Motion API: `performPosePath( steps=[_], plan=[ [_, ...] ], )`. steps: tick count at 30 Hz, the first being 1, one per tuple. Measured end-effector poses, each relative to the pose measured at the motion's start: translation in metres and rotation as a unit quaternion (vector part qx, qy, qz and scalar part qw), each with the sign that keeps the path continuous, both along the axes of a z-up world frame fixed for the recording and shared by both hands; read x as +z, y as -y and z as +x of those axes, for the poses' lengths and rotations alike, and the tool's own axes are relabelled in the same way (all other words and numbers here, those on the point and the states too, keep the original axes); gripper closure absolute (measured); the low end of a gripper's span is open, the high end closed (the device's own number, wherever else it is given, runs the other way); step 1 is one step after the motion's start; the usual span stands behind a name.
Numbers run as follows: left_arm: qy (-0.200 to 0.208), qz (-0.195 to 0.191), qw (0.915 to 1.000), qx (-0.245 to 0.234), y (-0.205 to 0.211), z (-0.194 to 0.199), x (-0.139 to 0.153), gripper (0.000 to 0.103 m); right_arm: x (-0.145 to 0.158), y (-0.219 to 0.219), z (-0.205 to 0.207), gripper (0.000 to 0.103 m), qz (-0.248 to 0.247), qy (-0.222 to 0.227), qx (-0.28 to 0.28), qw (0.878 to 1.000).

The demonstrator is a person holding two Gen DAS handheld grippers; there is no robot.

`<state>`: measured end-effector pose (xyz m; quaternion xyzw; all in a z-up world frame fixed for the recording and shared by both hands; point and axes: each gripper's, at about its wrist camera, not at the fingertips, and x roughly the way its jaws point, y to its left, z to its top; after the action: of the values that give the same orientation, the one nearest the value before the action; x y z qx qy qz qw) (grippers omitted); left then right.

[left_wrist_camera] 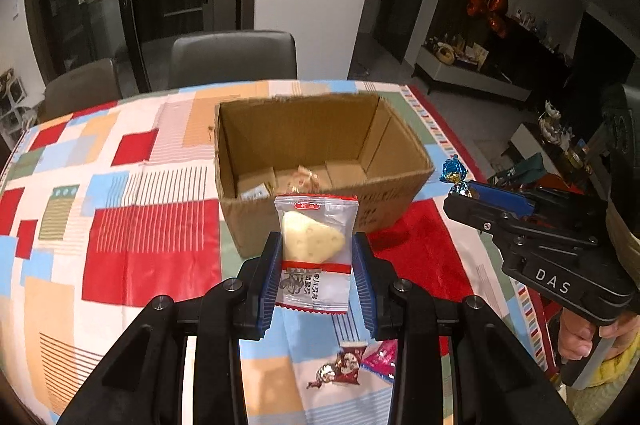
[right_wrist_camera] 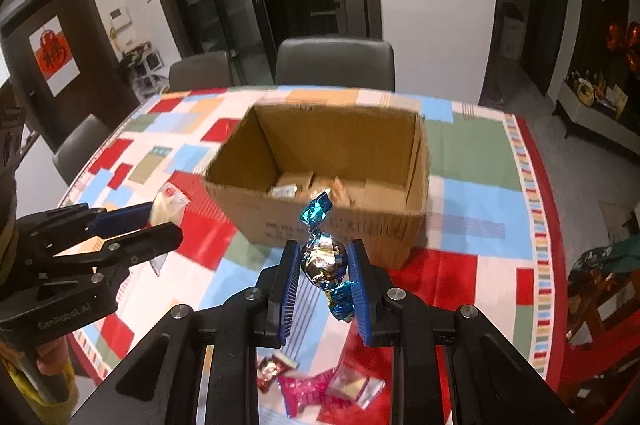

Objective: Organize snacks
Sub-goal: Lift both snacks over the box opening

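My left gripper (left_wrist_camera: 316, 245) is shut on a clear snack packet (left_wrist_camera: 316, 249) with a pale wedge-shaped piece inside, held upright above the table just in front of the open cardboard box (left_wrist_camera: 400, 181). My right gripper (right_wrist_camera: 324, 257) is shut on a twist-wrapped candy (right_wrist_camera: 322, 257) in blue and silver foil, also held up before the cardboard box (right_wrist_camera: 344, 225). In the left wrist view the right gripper (left_wrist_camera: 460, 185) with the candy (left_wrist_camera: 454, 175) is at the right of the box. In the right wrist view the left gripper (right_wrist_camera: 156, 217) and its packet (right_wrist_camera: 168, 203) are at the left. A few snacks lie on the box floor.
Several loose snacks (left_wrist_camera: 352, 365) lie on the patchwork tablecloth (left_wrist_camera: 152, 245) near the front edge, among them a pink wrapper (right_wrist_camera: 304, 391). Grey chairs (left_wrist_camera: 232, 57) stand behind the table. A person's hand (left_wrist_camera: 580, 337) holds the right gripper's handle.
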<state>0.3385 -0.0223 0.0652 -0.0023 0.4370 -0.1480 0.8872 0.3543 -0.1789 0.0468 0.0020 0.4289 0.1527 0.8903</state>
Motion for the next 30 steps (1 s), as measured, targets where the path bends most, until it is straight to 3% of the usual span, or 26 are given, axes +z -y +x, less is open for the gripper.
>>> performPosePath(
  steps=[9, 18, 30],
  plan=[
    [0.029, -0.006, 0.9996, 0.000, 0.000, 0.024, 0.012, 0.069, 0.015, 0.001, 0.022, 0.077, 0.011, 0.027, -0.004, 1.000],
    [0.039, 0.001, 0.9992, 0.010, -0.004, 0.063, 0.012, 0.069, 0.008, -0.002, 0.055, 0.077, 0.014, 0.024, -0.008, 1.000],
    [0.018, -0.001, 0.9998, 0.009, -0.001, 0.099, -0.005, 0.066, -0.002, -0.002, 0.078, 0.075, 0.013, 0.016, -0.021, 1.000]
  ],
)
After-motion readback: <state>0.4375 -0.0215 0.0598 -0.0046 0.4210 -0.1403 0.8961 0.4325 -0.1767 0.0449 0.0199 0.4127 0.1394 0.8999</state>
